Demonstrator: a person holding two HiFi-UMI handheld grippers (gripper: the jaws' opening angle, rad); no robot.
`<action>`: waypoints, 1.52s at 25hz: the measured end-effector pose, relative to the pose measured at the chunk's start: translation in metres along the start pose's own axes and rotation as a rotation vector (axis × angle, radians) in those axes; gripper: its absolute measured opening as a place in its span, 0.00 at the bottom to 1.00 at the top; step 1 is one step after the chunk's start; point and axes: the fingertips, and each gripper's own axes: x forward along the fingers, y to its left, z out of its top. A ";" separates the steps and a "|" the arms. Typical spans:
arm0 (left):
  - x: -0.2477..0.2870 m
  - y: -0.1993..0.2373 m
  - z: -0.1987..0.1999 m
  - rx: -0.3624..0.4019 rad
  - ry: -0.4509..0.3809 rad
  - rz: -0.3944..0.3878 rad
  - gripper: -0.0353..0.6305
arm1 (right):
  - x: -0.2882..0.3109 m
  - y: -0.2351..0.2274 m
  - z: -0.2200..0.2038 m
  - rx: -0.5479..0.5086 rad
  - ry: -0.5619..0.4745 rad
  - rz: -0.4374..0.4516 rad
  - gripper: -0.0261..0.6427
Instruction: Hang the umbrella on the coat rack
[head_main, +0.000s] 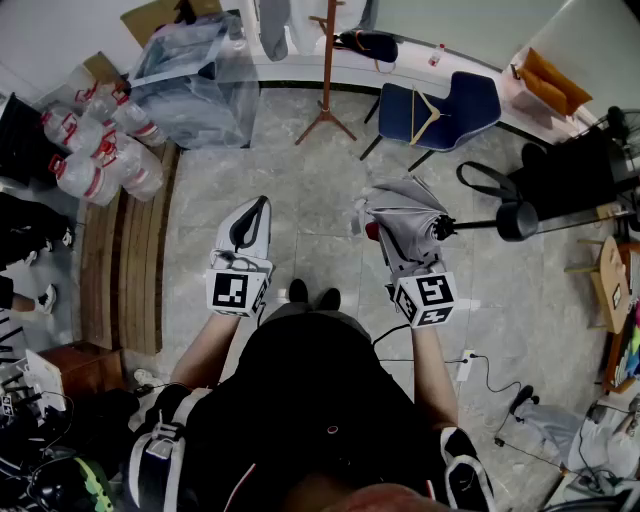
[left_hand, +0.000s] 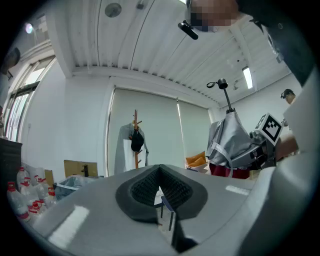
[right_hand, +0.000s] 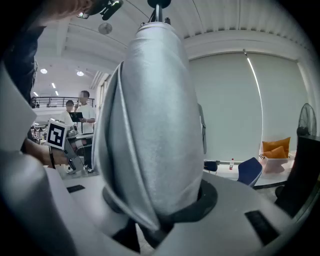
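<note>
The left gripper (head_main: 255, 212), centre-left of the head view, has its jaws together on nothing, so it is free to help guide the strap. The coat rack (head_main: 327, 70) stands at upper centre, well apart, with a garment (left_hand: 125, 150) on it. Right of centre, the right gripper (head_main: 392, 245) is clamped round the folded grey umbrella (head_main: 408, 212), whose handle (head_main: 517, 220) points right. The sound way is probably to step closer, swing the handle end toward a bare peg, and keep the grip firm on the fabric.
</note>
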 end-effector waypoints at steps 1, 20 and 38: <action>0.002 0.003 0.000 0.003 -0.003 0.003 0.06 | 0.004 -0.002 0.002 -0.003 -0.006 0.000 0.27; 0.022 0.019 -0.005 -0.001 0.003 0.017 0.05 | 0.028 -0.019 0.016 -0.030 -0.028 -0.018 0.27; 0.020 0.026 -0.017 -0.016 0.017 -0.004 0.05 | 0.036 -0.017 0.027 -0.068 -0.040 -0.026 0.27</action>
